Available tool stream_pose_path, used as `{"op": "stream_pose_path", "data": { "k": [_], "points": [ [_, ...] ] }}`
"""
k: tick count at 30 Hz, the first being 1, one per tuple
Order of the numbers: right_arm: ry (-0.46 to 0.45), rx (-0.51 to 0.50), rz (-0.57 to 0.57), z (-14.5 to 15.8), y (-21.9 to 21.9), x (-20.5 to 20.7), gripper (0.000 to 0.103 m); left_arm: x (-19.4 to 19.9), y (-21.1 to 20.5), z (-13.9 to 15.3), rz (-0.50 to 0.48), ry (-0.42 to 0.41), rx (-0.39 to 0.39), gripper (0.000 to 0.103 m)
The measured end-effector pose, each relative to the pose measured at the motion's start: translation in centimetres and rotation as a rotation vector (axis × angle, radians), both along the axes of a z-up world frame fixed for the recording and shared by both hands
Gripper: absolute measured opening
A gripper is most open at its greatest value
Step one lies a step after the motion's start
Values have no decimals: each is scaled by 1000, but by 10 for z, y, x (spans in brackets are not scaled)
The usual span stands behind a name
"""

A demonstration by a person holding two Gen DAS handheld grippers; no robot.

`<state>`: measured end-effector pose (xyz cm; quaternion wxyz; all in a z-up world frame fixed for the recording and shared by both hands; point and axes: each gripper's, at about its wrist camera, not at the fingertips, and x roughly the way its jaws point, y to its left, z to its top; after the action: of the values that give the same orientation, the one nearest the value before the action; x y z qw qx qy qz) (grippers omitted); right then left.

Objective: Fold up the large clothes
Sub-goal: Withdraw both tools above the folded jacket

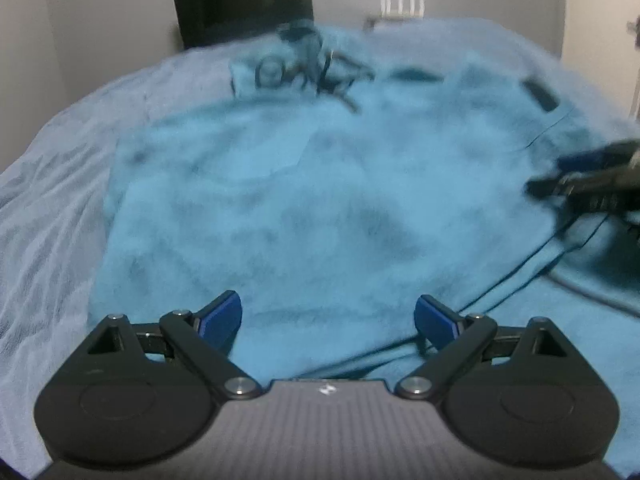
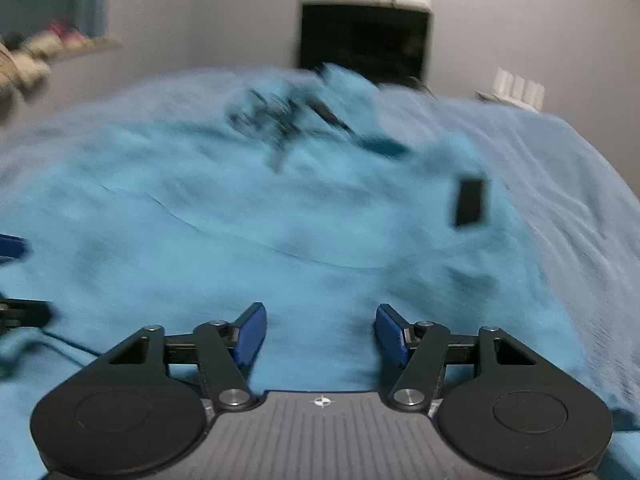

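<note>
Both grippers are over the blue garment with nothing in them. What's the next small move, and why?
Probably lower both onto the garment's near edge and pinch it. The left gripper and right gripper stand open with only cloth below them, and the blue garment lies spread and wrinkled on the pale bedsheet, not yet folded. The blur hides the exact hem.

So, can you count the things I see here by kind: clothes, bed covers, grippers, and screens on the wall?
Blue garment: 1
Pale bed cover: 1
Grippers: 2, the left gripper and the right gripper, both open and holding nothing
Dark screen: 1
Total: 5
</note>
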<state>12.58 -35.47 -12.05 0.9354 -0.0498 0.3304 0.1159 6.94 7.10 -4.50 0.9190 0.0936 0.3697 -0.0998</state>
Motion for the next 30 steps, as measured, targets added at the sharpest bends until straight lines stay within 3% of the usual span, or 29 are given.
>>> {"op": "stream_pose_path", "data": {
  "k": [4, 5, 6, 8, 9, 11, 12, 15, 17, 20, 25, 30],
  "points": [
    [-18, 14, -244, -4, -29, 8, 65, 7, 8, -5, 38, 30, -28, 96],
    [-18, 24, -292, -7, -38, 8, 70, 8, 10, -6, 48, 35, -36, 97],
    [-4, 72, -328, -12, -50, 10, 71, 9, 12, -7, 55, 39, -45, 97],
    [15, 155, -329, -19, -61, 9, 73, 11, 13, -10, 60, 42, -55, 97],
    [13, 155, -325, -20, -60, 9, 75, 10, 14, -10, 60, 41, -56, 97],
    [5, 111, -297, -22, -50, 6, 93, 10, 14, -10, 60, 39, -53, 98],
    [5, 82, -273, -21, -45, 2, 95, 9, 14, -10, 61, 36, -45, 98],
    [-36, 74, -285, -1, -45, -16, 95, 4, 9, -7, 63, 21, -9, 98],
    [-79, 132, -327, 19, -59, -32, 103, 0, 8, -4, 61, 12, 10, 98],
    [-107, 241, -321, 51, -81, -56, 102, -3, 8, -1, 62, -1, 13, 98],
    [-165, 117, -269, 91, -104, -103, 102, -12, 7, 6, 74, -40, 38, 98],
    [-71, 70, -197, 107, -137, -144, 102, -21, 5, 12, 59, -66, 54, 99]
  ]
}}
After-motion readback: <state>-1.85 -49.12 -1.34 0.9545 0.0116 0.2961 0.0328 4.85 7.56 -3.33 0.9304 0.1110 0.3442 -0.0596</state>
